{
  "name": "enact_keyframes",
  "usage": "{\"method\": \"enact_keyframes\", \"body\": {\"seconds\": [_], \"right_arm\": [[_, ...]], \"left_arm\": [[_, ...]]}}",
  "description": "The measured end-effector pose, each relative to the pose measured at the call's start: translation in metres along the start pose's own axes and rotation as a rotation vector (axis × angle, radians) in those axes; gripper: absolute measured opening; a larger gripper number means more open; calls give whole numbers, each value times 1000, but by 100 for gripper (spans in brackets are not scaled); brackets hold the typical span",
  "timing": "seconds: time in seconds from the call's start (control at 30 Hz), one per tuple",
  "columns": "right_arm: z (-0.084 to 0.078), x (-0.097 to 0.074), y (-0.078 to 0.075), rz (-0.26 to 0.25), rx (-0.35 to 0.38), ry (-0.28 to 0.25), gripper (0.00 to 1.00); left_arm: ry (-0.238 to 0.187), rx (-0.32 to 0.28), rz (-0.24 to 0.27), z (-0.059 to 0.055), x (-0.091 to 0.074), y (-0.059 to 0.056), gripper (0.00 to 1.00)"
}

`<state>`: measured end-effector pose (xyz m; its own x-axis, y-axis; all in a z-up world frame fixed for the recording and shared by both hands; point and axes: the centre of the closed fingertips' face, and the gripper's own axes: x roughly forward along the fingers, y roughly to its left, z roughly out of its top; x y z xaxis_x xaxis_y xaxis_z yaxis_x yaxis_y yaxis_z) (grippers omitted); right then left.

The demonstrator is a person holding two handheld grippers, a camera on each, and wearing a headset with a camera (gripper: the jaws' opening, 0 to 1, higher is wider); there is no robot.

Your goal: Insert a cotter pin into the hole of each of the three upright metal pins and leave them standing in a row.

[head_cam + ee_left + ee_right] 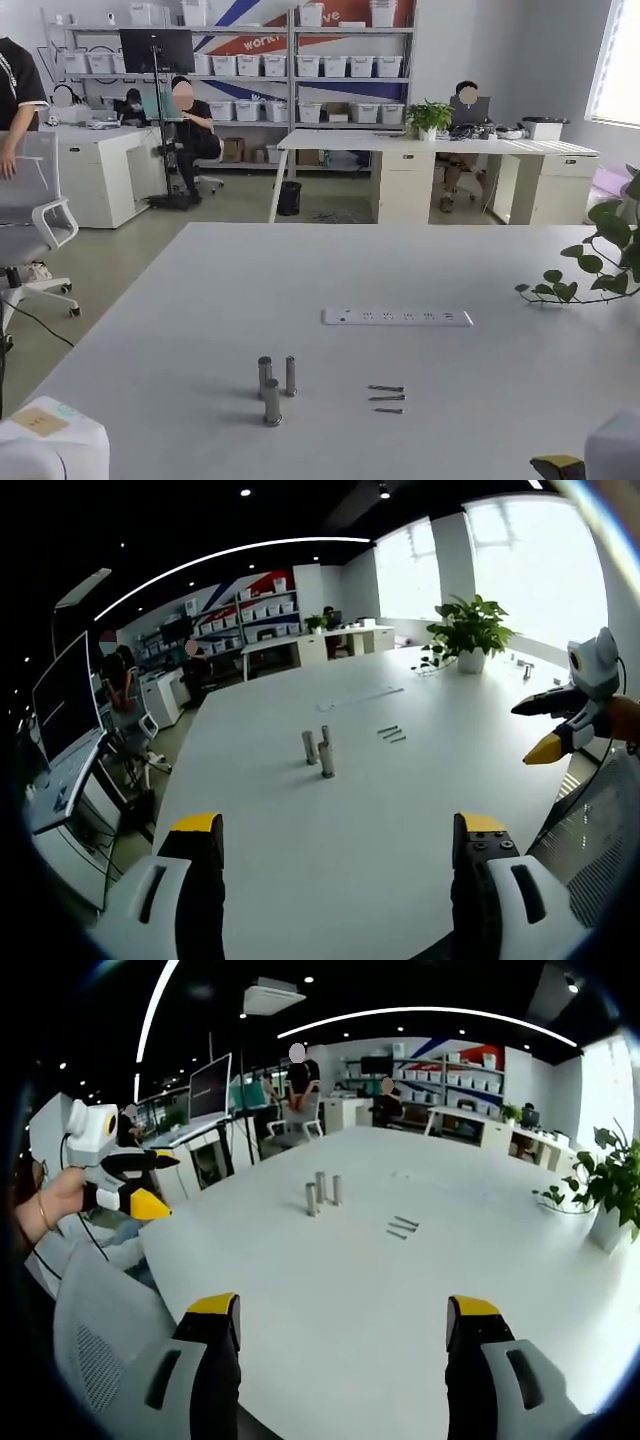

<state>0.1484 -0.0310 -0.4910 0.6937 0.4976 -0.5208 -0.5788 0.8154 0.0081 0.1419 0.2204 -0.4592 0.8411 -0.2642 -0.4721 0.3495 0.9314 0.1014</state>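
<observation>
Three cotter pins (386, 398) near the table's (300, 280) front edge should be pinched singly, the left gripper (338, 825) and right gripper (341, 1305) being spread, empty.

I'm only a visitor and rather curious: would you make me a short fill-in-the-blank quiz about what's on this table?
The upright metal pins on the white table number ___. The cotter pins lie flat to their ___ in the head view. The left gripper and right gripper both have jaws standing ___, holding nothing. Missing words: three; right; open.
</observation>
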Motion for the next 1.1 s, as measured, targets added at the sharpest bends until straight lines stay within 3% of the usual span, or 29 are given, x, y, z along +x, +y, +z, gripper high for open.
{"method": "enact_keyframes", "body": {"seconds": [0.17,0.37,0.63,0.7,0.8,0.9,1.1], "right_arm": [[0,0,0,9,1,-8,81],[4,5,-5,26,22,-17,78],[11,24,-15,68,-38,12,71],[15,30,-21,69,-39,9,66],[21,39,-32,68,-39,10,50],[29,47,-43,67,-35,3,46],[33,69,-63,64,-63,36,39]], "left_arm": [[2,28,-6,1,2,-3,99],[-2,-1,-18,1,7,-4,99],[4,-10,-44,2,19,-11,99],[7,-8,-44,2,21,-11,99],[-3,-10,-45,3,24,-13,97],[-5,-4,-44,3,28,-16,96],[1,1,-47,0,34,-16,93]]}}
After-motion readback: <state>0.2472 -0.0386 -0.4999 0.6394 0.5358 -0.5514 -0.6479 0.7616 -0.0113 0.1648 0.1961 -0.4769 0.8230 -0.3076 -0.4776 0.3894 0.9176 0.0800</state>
